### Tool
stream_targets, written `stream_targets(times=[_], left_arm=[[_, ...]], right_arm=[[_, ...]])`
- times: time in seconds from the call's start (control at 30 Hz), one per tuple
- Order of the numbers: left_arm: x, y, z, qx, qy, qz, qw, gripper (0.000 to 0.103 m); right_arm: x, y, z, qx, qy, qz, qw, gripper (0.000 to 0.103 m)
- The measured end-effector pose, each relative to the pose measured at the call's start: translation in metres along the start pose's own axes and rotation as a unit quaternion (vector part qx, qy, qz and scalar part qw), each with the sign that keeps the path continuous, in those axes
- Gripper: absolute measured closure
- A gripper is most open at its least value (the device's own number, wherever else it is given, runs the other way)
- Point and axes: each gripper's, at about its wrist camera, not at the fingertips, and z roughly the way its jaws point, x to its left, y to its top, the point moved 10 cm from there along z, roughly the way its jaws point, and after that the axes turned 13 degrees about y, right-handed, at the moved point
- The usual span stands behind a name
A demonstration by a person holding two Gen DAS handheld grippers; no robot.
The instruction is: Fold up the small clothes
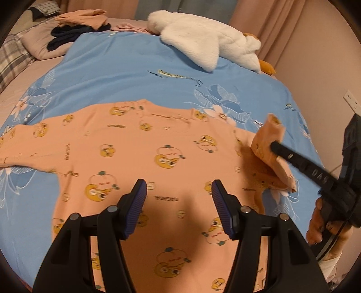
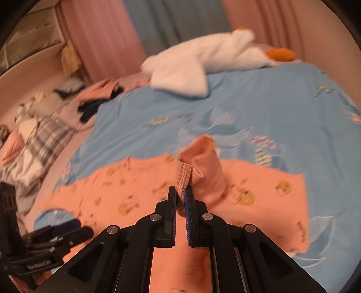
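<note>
A peach long-sleeved top printed with yellow cartoon faces lies spread flat across a blue floral bedsheet, its body nearest the viewer and one sleeve stretched out to the left. The right gripper is clamped on the ribbed cuff of the right-hand sleeve, which stands lifted off the sheet and curls above the garment. The left gripper hangs over the middle of the top with its jaws wide apart, gripping nothing. A white plush goose and a heap of other clothes sit at the far end of the bed.

The step in hand appears to be folding the raised sleeve inward across the chest. Done well, the cuff would travel low and level toward the centre, laid straight so the sleeve lands flat without twisting. The free gripper could press the shoulder seam to keep the body from dragging along.
</note>
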Motion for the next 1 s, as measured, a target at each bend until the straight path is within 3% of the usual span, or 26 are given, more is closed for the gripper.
stream_targets(times=[0.27, 0.43, 0.5, 0.57, 0.63, 0.8, 0.9, 1.0], left_arm=[[0.018, -0.006, -0.001, 0.0, 0.02, -0.009, 0.9998, 0.044], [0.021, -0.011, 0.002, 0.008, 0.022, -0.011, 0.9997, 0.044], [0.022, -0.013, 0.003, 0.011, 0.024, -0.01, 0.9996, 0.043], [0.021, -0.014, 0.005, 0.012, 0.025, -0.01, 0.9996, 0.042], [0.02, -0.013, 0.005, 0.009, 0.026, -0.009, 0.9996, 0.042], [0.014, -0.015, 0.01, 0.013, 0.015, -0.012, 0.9997, 0.039], [0.004, -0.016, 0.016, 0.024, -0.015, -0.02, 0.9994, 0.038], [-0.013, -0.017, 0.026, 0.041, -0.046, -0.024, 0.9978, 0.038]], right_arm=[[0.011, -0.036, 0.042, 0.084, 0.023, 0.001, 0.996, 0.095], [0.007, -0.049, 0.049, 0.115, 0.028, 0.018, 0.993, 0.095], [0.007, -0.053, 0.052, 0.126, 0.032, 0.023, 0.991, 0.089], [0.008, -0.056, 0.052, 0.134, 0.037, 0.029, 0.99, 0.073], [0.012, -0.052, 0.045, 0.122, 0.044, 0.03, 0.991, 0.044], [0.013, -0.03, 0.013, 0.071, 0.045, 0.023, 0.996, 0.038], [-0.002, -0.016, -0.013, 0.025, 0.021, 0.037, 0.999, 0.027], [-0.029, -0.009, -0.034, -0.005, -0.021, 0.05, 0.999, 0.027]])
